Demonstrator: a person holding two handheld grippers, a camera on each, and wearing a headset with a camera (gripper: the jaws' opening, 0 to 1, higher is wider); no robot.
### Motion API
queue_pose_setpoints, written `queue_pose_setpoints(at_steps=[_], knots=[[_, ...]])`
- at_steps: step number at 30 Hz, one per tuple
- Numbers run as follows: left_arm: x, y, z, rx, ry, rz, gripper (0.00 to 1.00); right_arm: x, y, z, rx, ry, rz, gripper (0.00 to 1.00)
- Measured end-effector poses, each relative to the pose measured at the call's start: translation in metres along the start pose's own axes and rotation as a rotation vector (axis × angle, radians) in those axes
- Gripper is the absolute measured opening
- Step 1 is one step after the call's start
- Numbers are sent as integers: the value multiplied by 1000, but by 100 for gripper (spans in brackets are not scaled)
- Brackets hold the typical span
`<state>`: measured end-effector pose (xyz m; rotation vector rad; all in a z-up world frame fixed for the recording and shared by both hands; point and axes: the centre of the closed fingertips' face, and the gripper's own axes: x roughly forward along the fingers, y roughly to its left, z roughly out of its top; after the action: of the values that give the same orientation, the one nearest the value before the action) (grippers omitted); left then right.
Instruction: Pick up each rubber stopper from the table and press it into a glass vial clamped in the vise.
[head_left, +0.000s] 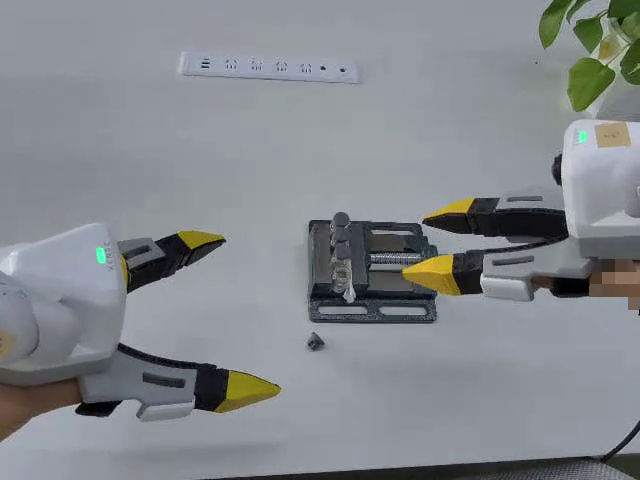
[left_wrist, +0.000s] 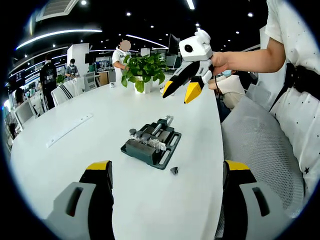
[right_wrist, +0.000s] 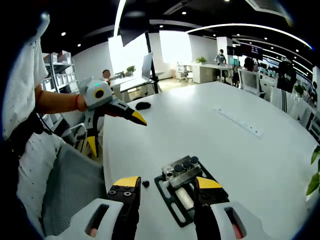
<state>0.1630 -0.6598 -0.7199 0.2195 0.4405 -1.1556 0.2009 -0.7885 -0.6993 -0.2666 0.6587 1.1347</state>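
The right hand-held gripper (head_left: 420, 243) hangs wide and empty over the vise (head_left: 400, 305), and the left hand-held gripper (head_left: 228, 315) is equally wide nearby. Three vials (head_left: 342, 235) look stoppered. One rubber stopper (head_left: 316, 341) lies on the desk (head_left: 150, 150), likely for the bare vial (head_left: 346, 285).

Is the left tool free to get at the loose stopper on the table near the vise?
Probably yes. The stopper lies alone on bare table, apart from the vise, and the left tool hangs open off to its side with nothing between them.
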Motion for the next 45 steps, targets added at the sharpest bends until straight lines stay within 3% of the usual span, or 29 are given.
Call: queue_pose_setpoints(at_steps=[7,16,19,23,37,45], knots=[[0,-2,-2,0,11,-2,91,-1,13,-12,-3,-45,38,50],[0,-2,-2,-5,15,0,93,5,31,-26,8,-66,82,53],[0,-3,-3,-6,21,-4,93,10,32,-41,4,-71,98,54],[0,-2,-4,-7,24,-3,93,14,36,-46,-4,-67,115,54],[2,-3,-7,-13,33,-8,93,32,36,-68,-22,-42,149,43],[3,-4,-8,-17,34,-10,93,51,40,-69,-57,-26,181,32]])
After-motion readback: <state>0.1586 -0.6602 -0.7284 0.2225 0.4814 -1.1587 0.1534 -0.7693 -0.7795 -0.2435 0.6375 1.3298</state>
